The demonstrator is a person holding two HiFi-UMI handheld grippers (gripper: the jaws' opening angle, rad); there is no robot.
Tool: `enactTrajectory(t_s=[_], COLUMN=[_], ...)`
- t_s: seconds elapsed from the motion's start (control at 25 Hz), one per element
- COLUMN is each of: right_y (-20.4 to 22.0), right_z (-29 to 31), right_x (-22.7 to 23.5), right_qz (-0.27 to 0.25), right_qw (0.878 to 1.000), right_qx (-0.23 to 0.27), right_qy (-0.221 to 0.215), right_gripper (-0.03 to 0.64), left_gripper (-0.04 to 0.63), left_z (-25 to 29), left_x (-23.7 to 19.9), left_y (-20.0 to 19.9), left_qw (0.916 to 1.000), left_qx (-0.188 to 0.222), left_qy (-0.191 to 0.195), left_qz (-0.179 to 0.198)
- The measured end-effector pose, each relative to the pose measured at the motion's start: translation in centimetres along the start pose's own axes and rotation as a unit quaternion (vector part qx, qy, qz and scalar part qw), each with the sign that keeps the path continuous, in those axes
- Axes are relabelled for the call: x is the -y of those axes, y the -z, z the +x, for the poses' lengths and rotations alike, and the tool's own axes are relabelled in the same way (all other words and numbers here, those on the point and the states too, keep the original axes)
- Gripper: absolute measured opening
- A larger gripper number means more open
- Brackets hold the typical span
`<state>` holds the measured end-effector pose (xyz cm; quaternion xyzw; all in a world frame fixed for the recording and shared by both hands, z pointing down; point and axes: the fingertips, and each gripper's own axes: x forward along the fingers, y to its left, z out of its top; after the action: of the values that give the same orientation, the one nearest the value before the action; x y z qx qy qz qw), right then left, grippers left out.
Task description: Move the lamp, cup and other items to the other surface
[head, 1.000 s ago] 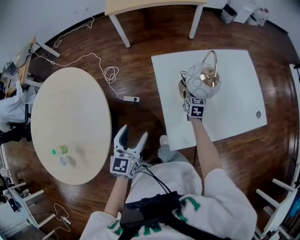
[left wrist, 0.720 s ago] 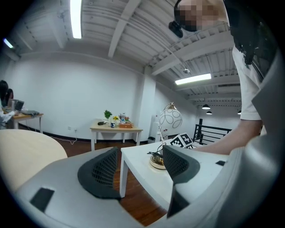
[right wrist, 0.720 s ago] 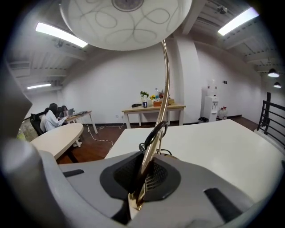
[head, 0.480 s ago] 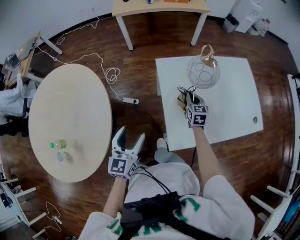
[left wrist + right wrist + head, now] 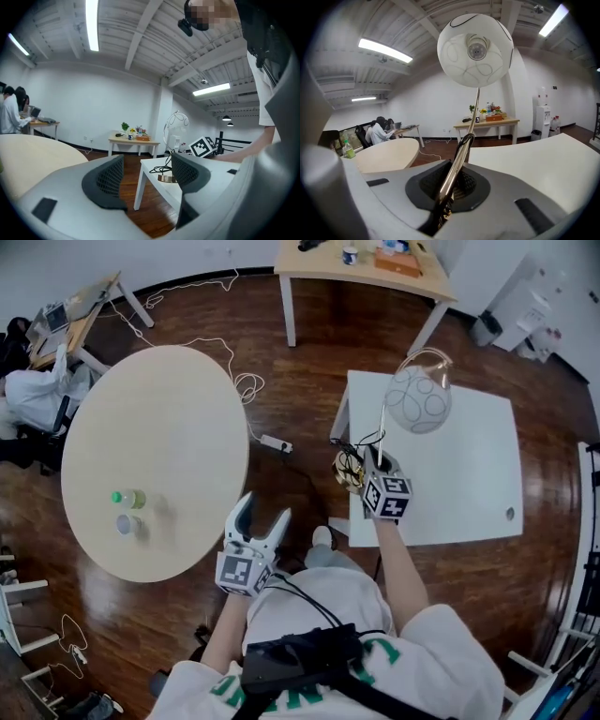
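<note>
Right gripper view: right claw (image 5: 451, 185) clamped on thin metal stem of the lamp (image 5: 475, 44); seems top-heavy, shade fragile, stem prob. slippery. Left claw (image 5: 146, 161) open, empty.

White globe shade on the lamp (image 5: 418, 401), traced with thin dark loops; brassy gold stem and base, black cord. Plain white top on the rectangular table (image 5: 469, 493). Pale beige wood on the round table (image 5: 155, 427). Glossy dark reddish-brown boards across the floor (image 5: 300, 381). Green cap and yellowish label on the bottle (image 5: 127, 498); pale grey for the cup (image 5: 125, 523) (too small for more). Light grey bodies on the left gripper (image 5: 266, 504) and right gripper (image 5: 373, 465), black dimpled pads, black-and-white square markers on their cubes. White power strip (image 5: 275, 442) with white cable. White shirt (image 5: 450, 634) with green lettering, black harness (image 5: 300, 662) over it. Light wood top, white legs on the far table (image 5: 328, 268).
</note>
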<state>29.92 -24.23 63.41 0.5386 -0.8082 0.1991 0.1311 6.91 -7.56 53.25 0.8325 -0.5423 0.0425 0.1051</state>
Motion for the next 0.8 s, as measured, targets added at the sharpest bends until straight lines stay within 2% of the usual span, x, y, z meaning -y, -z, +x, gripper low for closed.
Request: enactTrajectory(t_s=[0.16,0.36,0.52,0.64,0.8], right_y=[-1.2,-2.3,-2.4,-2.5,-2.1], right_z=[1.1,4.9,7.9,10.5,14.3], right_x=[-6.5,-17.4,-27.1,-33.2,-41.5], right_qz=[-0.046,-0.108,-0.12,-0.117,-0.123], right_qw=[0.998,0.983,0.969,0.962,0.951], right_qx=[-0.001,-0.001,-0.001,-0.002,-0.002], right_qy=[-0.051,-0.146,-0.216,-0.247,-0.282], right_gripper=[0.015,0.014,0.015,0.015,0.015], left_gripper=[0.304,0.304,0.304,0.304,0.304], left_z=[-3.4,-9.1,-14.4,-17.9,-23.1], left_x=[-3.2,-8.6,-13.4,-16.3,-20.1], left_y=[-0.1,-0.1,0.3,0.3,2.5], left_qw=[0.9987,0.9893,0.9765,0.9671,0.954], left_qx=[0.01,0.026,0.028,0.033,0.033], left_qy=[-0.049,-0.141,-0.209,-0.244,-0.289], left_qz=[-0.011,-0.029,-0.045,-0.062,-0.071])
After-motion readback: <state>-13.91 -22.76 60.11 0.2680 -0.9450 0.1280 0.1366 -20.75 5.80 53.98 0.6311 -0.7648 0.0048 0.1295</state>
